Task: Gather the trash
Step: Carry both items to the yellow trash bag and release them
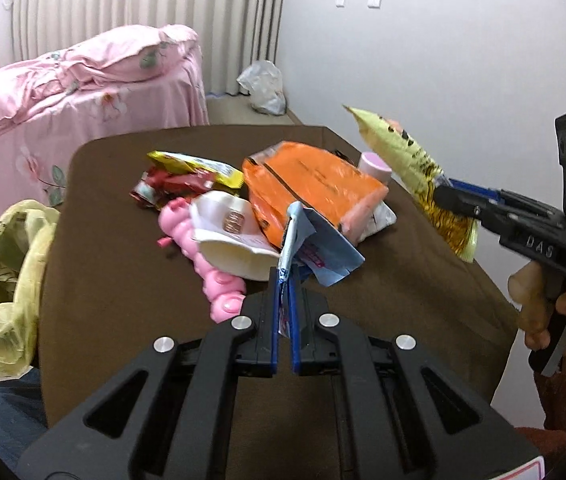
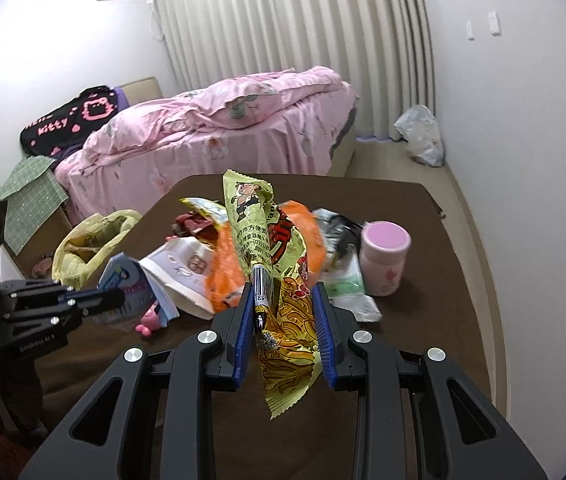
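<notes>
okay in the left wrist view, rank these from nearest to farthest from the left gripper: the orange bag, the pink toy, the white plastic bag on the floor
1. pink toy, just left of the left gripper, whose jaws are shut on a blue packet.
2. orange bag, mid-table, beyond the packet.
3. white plastic bag, on the floor by the far wall.

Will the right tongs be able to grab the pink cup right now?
Probably not yet. The right tongs are shut on the yellow noodle wrapper, so they are full. The pink cup stands unblocked on the table just beyond, to their right.

Pink toy (image 1: 219, 280) half hidden under white carton (image 1: 231, 236)
</notes>
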Tool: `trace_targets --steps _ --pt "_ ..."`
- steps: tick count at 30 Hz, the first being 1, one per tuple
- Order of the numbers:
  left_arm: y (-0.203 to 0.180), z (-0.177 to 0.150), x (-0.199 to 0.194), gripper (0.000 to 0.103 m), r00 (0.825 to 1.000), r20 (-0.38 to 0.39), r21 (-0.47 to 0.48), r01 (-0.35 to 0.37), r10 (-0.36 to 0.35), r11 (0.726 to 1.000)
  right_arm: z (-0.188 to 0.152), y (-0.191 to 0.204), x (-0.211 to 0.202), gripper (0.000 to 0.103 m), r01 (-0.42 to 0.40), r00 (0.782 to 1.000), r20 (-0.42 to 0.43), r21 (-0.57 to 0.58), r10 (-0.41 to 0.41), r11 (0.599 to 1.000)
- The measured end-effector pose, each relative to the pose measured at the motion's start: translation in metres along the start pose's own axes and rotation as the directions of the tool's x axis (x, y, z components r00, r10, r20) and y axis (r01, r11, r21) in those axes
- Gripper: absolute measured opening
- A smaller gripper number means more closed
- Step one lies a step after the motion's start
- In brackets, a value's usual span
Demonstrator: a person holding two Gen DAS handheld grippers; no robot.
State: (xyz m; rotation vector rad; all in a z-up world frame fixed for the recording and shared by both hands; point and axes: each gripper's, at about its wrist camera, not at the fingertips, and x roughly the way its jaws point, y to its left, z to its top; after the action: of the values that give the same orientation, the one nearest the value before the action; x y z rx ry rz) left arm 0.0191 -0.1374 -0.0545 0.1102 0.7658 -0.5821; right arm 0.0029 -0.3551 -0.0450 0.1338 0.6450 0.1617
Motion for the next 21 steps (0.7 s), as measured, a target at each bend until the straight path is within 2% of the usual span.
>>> trace_targets --steps 5,10,15,17,19,21 --pt "0.031 0.004 -0.017 0.004 0.999 0.04 -0.094 -0.007 0.01 0.996 0.011 0.026 0.002 0.027 -0.026 1.0 0.004 -0.056 0.027 0.998" --pt "0.092 0.011 -0.046 0.004 0.99 0.106 -0.208 -0.073 0.096 0.975 0.028 0.058 0.01 0.027 -0.074 0.997 0.003 -0.116 0.075 0.99" --pt "0.176 0.008 -0.065 0.004 0.962 0.112 -0.32 -0.204 0.25 0.925 0.051 0.107 0.028 0.027 -0.137 0.99 -0.003 -0.23 0.14 0.963" --pt "0.213 0.005 -0.064 0.004 0.954 0.08 -0.369 -0.241 0.289 0.898 0.063 0.132 0.042 0.027 -0.179 0.983 -0.018 -0.283 0.182 0.942" --pt "0.252 -0.001 -0.058 0.004 0.943 0.031 -0.424 -0.288 0.332 0.858 0.073 0.154 0.056 0.027 -0.199 0.979 -0.03 -0.328 0.2 0.924" --pt "0.281 -0.008 -0.051 0.004 0.936 -0.004 -0.46 -0.314 0.352 0.831 0.081 0.174 0.072 0.027 -0.215 0.976 -0.043 -0.375 0.215 0.902"
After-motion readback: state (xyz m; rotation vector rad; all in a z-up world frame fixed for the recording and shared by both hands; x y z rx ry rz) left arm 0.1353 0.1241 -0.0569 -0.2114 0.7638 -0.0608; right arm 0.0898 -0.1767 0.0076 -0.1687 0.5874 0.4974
